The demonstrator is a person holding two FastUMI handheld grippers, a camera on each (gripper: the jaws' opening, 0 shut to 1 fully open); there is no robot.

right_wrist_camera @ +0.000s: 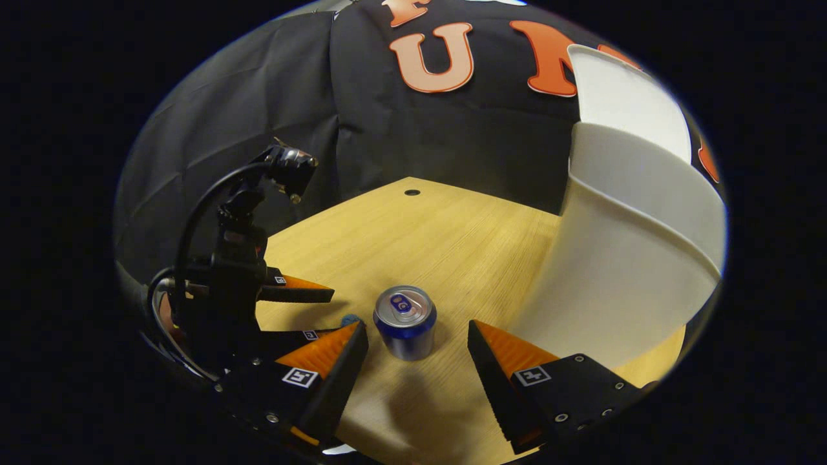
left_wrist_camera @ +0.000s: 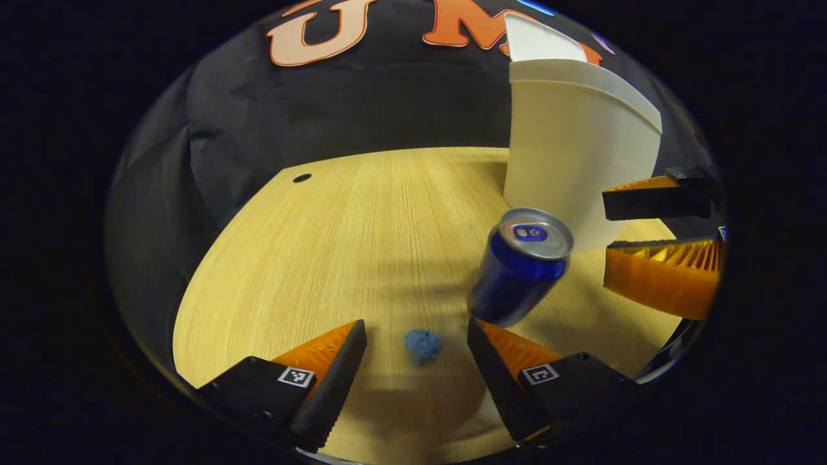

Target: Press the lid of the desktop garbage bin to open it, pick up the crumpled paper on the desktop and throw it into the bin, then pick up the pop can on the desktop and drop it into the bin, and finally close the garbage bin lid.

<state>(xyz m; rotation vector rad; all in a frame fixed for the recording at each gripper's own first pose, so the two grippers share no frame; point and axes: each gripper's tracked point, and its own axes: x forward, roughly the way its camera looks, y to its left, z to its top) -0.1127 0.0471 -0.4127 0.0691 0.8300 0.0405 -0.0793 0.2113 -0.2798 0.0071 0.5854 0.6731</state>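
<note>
Left gripper view
- left tool (left_wrist_camera: pixel 417 336): fingers spread wide, pinching nothing, hovering over the surface (left_wrist_camera: pixel 336 245).
- crumpled paper (left_wrist_camera: pixel 422 345): small blue wad lying on the wood, right in the gap between the left tool's fingers, touching neither.
- pop can (left_wrist_camera: pixel 520 266): blue, silver top, standing on the surface at about 1 o'clock from the paper, just beyond the tip of the finger on the 3 o'clock side; contact with that tip couldn't be told.
- bin (left_wrist_camera: pixel 568 168): pale, standing behind the can at 1–2 o'clock; lid (left_wrist_camera: pixel 539 40) was up.
- right tool (left_wrist_camera: pixel 636 242): came into frame at 3 o'clock, fingers apart, nothing between them, beside the bin wall.

Right gripper view
- right tool (right_wrist_camera: pixel 417 336): fingers spread, empty, above the surface (right_wrist_camera: pixel 452 239).
- pop can (right_wrist_camera: pixel 404 321): upright on the wood, ahead of the gap between the fingers, nearer the 9 o'clock finger, clear of both.
- crumpled paper (right_wrist_camera: pixel 351 319): a blue sliver at 9 o'clock of the can, mostly hidden behind the finger.
- left tool (right_wrist_camera: pixel 309 313): at 9 o'clock with its camera and cable, fingers apart, paper near the gap.
- bin (right_wrist_camera: pixel 620 271): at 3 o'clock, near; lid (right_wrist_camera: pixel 623 97) raised behind the opening.
</note>
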